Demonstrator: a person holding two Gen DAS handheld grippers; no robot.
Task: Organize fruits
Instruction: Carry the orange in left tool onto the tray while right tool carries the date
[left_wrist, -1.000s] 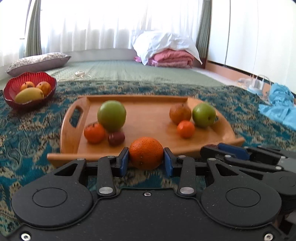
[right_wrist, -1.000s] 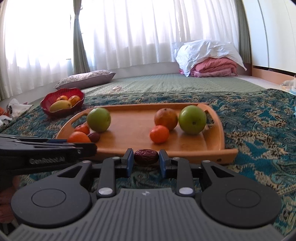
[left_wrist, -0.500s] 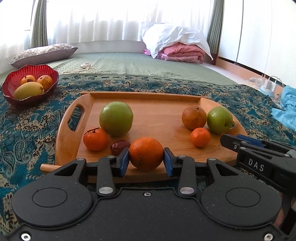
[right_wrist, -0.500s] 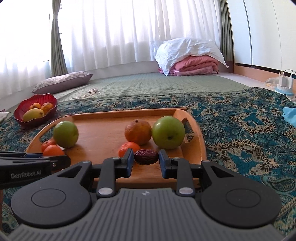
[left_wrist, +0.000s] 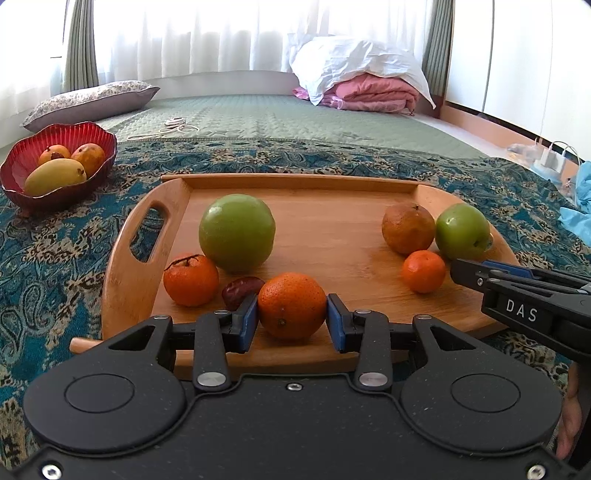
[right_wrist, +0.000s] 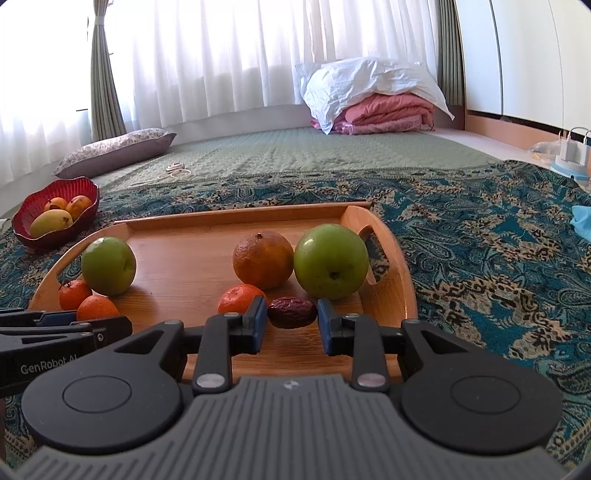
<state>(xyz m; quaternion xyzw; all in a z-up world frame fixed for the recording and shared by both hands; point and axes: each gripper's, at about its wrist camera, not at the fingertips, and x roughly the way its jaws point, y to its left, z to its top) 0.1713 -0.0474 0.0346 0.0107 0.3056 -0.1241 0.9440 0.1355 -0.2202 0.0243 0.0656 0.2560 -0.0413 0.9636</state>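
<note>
Patterned teal blanket (right_wrist: 480, 266) carries everything. Wooden tray (left_wrist: 332, 206) sits mid-frame with cut-out handles at 9 and 3 o'clock.

Tray contents, left wrist view:
- 9 o'clock cluster: big green apple (left_wrist: 236, 232), small tangerine (left_wrist: 191, 279) touching it, dark date (left_wrist: 242, 291) just beside both.
- 3 o'clock cluster: brownish orange (left_wrist: 408, 229) touching second green apple (left_wrist: 463, 232), small mandarin (left_wrist: 423, 271) at their 6 o'clock.

Tray centre is bare wood between the clusters.

Red bowl (left_wrist: 94, 134) on the blanket at 10 o'clock, well apart from the tray, holds a yellow mango (left_wrist: 55, 176) and two orange-red fruits.

Left gripper (left_wrist: 291, 317): jaws clamped on an orange (left_wrist: 291, 305), at the tray's near edge.

Right gripper (right_wrist: 291, 319): jaws close around a second date (right_wrist: 291, 312), at the near edge by the right handle; contact on the right pad unclear.
</note>
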